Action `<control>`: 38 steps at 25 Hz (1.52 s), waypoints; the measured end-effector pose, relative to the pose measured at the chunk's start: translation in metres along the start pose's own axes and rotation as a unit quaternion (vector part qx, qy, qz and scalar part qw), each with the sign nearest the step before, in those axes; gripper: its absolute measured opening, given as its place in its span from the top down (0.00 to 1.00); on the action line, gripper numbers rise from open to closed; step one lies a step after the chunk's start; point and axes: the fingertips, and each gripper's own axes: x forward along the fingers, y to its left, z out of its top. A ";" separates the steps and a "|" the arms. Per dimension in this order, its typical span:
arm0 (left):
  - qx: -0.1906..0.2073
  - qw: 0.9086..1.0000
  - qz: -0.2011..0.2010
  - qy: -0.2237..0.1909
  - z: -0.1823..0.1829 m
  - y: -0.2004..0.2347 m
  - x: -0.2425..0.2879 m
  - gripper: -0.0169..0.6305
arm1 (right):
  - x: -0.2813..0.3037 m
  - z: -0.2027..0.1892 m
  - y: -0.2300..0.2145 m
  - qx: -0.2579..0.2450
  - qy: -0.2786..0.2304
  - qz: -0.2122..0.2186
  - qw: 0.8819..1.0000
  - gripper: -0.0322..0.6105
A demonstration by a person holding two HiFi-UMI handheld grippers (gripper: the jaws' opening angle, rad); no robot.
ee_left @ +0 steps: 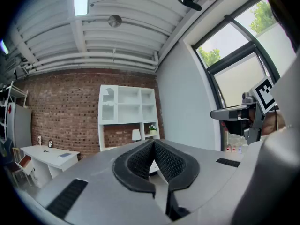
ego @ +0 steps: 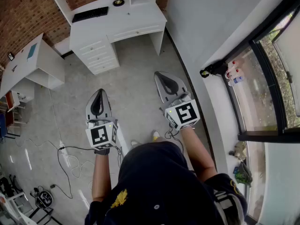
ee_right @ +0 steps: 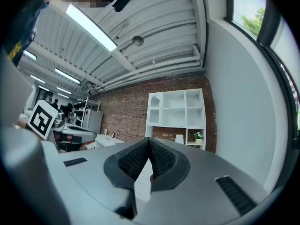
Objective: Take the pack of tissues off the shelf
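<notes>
White shelf (ee_left: pixel 127 111) far ahead, tissue pack indiscernible; left gripper (ee_left: pixel 153 146), right gripper (ee_right: pixel 149 144): fingers (ee_left: pixel 171 163) together, nothing between.

No text, label, brand or number can be read anywhere.

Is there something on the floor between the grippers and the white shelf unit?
Nothing visible does. Only bare floor lies between the left gripper, the right gripper and the shelf unit. The tissue pack cannot be made out.
</notes>
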 end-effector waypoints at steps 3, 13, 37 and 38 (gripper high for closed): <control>-0.008 1.000 0.007 -0.001 0.000 0.007 0.000 0.95 | -0.001 0.000 0.001 -0.092 0.009 -0.002 0.996 0.96; -0.035 0.999 -0.010 -0.020 -0.005 -0.002 0.006 0.95 | 0.008 0.011 0.004 -0.093 -0.024 0.048 0.994 0.96; 0.007 1.000 0.022 0.019 -0.021 -0.050 0.026 0.95 | -0.049 -0.043 -0.088 -0.020 0.018 -0.014 1.000 0.96; 0.009 0.999 0.022 0.023 -0.022 -0.054 0.028 0.95 | -0.052 -0.047 -0.091 -0.011 0.021 -0.014 1.000 0.96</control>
